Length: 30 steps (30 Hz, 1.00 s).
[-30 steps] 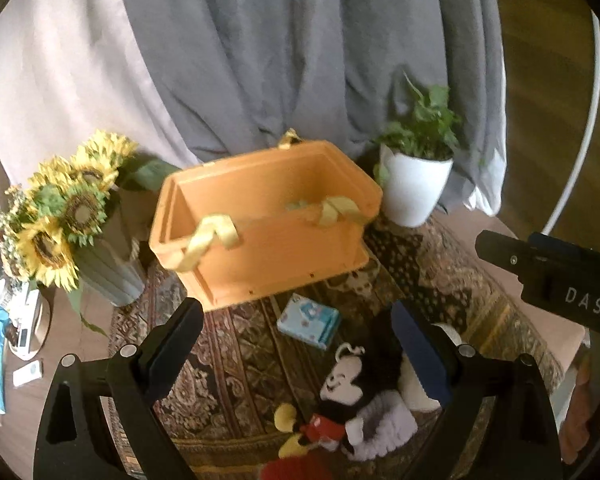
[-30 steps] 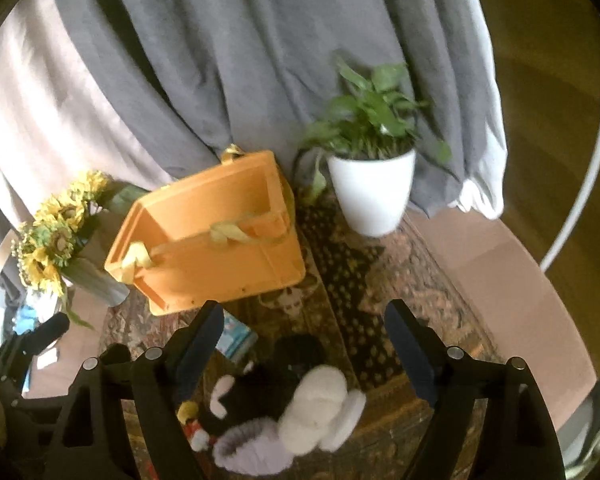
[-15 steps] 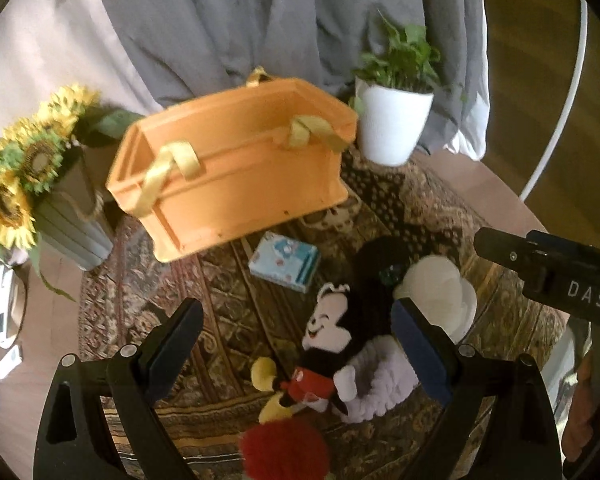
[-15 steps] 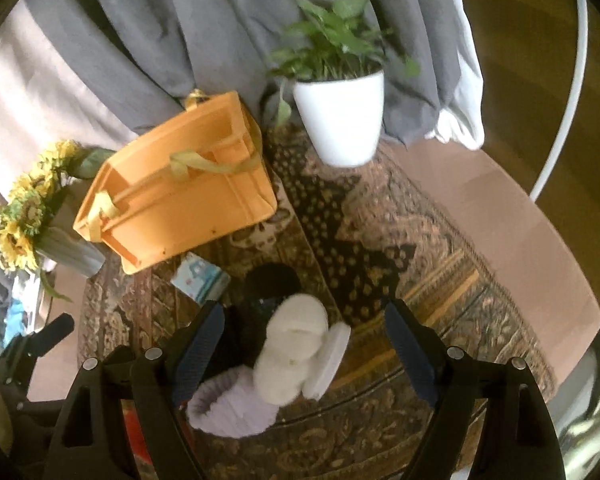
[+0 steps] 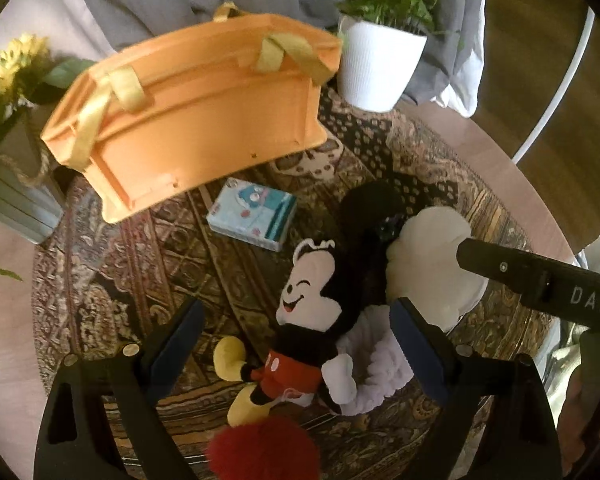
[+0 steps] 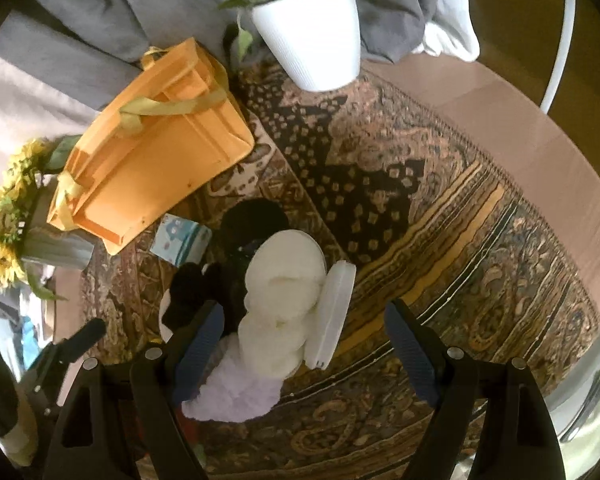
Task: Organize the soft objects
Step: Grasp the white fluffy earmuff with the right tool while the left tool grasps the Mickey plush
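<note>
The left tool (image 5: 296,340) is held above the mouse toy (image 5: 308,316), its jaws closing but untouched by it. The right tool (image 6: 304,344) is held apart over the white slipper (image 6: 284,296). Nothing is gripped.

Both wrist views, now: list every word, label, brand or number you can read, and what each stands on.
"DAS": white letters on the right tongs' black body, seen in the left wrist view; the word runs off the picture's edge, so it may be cut short.
Blue packet: cartoon print only, any writing too blurred to read.
Orange bag, white pot, plush mouse: no text visible.
</note>
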### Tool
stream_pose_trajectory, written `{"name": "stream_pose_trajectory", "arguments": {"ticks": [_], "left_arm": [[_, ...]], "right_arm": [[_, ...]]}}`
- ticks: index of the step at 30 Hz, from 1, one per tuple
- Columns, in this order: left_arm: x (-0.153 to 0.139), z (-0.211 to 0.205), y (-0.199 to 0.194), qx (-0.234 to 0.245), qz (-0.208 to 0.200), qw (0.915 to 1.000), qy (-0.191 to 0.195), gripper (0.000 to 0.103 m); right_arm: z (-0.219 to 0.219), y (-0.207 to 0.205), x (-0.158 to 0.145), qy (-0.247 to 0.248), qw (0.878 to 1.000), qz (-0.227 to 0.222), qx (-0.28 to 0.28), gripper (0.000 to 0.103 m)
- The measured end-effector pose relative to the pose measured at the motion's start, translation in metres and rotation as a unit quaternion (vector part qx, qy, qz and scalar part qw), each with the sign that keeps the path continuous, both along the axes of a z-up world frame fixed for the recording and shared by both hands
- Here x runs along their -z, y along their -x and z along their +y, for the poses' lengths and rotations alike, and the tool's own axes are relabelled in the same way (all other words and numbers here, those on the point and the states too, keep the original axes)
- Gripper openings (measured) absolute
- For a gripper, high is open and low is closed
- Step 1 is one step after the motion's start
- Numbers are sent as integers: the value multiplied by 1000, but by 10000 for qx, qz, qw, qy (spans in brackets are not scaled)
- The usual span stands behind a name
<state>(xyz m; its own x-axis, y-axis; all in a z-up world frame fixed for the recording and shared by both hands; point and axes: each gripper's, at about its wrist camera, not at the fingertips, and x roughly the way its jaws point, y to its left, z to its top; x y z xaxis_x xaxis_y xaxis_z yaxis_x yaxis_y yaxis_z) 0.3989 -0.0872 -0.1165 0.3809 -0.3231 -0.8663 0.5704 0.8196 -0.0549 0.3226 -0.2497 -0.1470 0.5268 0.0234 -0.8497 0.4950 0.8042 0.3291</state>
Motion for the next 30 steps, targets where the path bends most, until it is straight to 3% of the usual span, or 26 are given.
{"name": "stream_pose_trajectory", "arguments": {"ticks": [12,20,25,30], "left_arm": [[41,-15,-22,139,613,9980,-59,80],[58,-23,-33,206,980,9949,112,73],[67,-27,-34,289,1194,9921,241,65],[64,-29,-31,291,1032,9938,310,54]], "right_arm": [[-1,-27,25,-193,9989,407,-94,83],[3,-39,37,-196,9982,495,-283,82],[0,-39,39,-116,9983,487,-314,70],[1,-35,38,-72,9984,402,-395,68]]}}
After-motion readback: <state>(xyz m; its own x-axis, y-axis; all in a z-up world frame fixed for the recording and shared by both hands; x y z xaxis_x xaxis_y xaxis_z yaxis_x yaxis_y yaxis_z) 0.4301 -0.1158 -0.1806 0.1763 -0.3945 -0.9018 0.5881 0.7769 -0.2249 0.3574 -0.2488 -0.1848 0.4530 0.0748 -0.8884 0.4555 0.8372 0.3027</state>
